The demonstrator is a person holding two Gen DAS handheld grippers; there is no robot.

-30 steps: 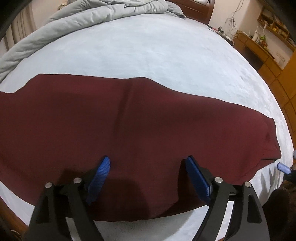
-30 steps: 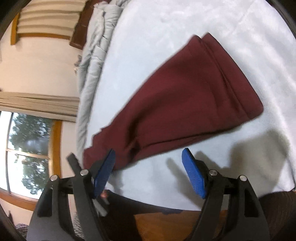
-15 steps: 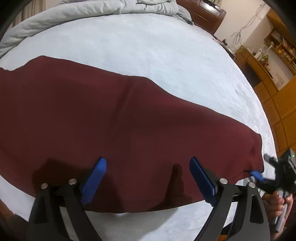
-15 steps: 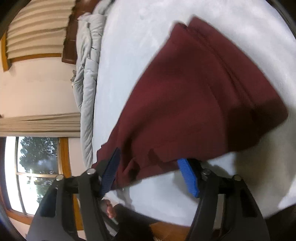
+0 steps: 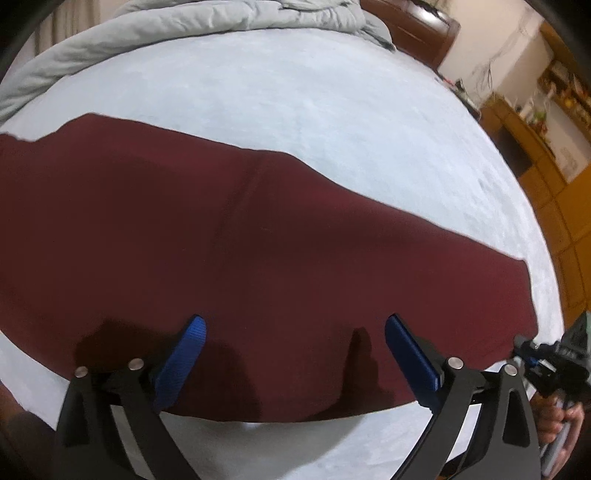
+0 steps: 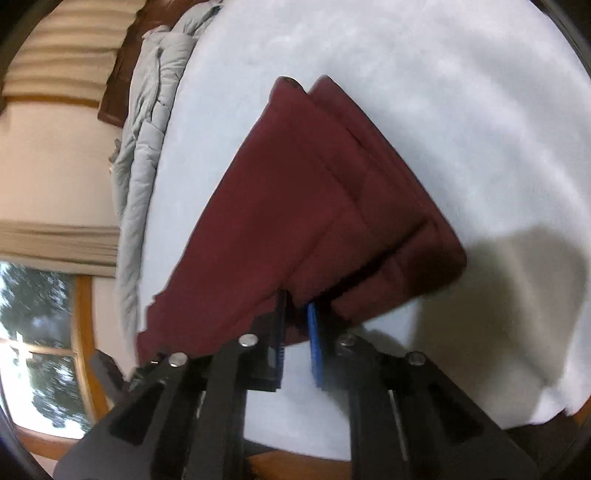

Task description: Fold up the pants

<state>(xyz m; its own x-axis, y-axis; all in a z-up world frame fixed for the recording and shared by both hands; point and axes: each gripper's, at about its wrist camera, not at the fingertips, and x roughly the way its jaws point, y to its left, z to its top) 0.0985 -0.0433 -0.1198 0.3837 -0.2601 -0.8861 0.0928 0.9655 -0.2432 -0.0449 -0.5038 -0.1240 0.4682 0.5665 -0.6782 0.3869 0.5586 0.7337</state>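
Dark red pants lie flat across the pale blue bed, folded lengthwise. My left gripper is open and hovers over their near edge, fingers apart above the cloth. In the right wrist view the pants run away from me, with the layered hem end nearest. My right gripper is shut on the near edge of that end, which is lifted slightly off the bed. The right gripper also shows in the left wrist view at the pants' right end.
A grey duvet is bunched along the far side of the bed. Wooden cabinets and shelves stand at the right. A window and curtains are at the left in the right wrist view.
My right gripper moved forward onto the hem end of the pants and closed on its edge. My left gripper drifted slightly over the pants and stayed open.
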